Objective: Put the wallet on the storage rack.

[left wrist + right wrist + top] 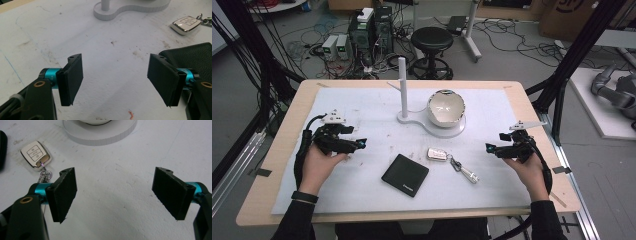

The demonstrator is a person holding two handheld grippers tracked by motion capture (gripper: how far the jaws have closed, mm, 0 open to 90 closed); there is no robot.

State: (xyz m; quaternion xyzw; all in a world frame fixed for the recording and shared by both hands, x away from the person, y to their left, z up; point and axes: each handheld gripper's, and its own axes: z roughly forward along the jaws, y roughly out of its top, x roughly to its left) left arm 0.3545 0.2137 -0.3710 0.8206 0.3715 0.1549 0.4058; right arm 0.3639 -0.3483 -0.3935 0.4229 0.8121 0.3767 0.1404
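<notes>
Both the left gripper [362,144] and right gripper [488,148] hover with fingers spread wide, holding nothing. The wallet [405,175] lies flat on the desk [277,150], so fingers could skid off it. The loose key fob [437,154] might slide away when nudged.

A white stand [451,132] sits on the pale mat [362,107], ahead of and between the left tongs [359,144] and the right tongs [490,148]. Its upright post [402,85] is nearer the left pair and its tipped bowl [445,107] nearer the right. Far ahead of both, a black stool [432,40] stands on the floor.
</notes>
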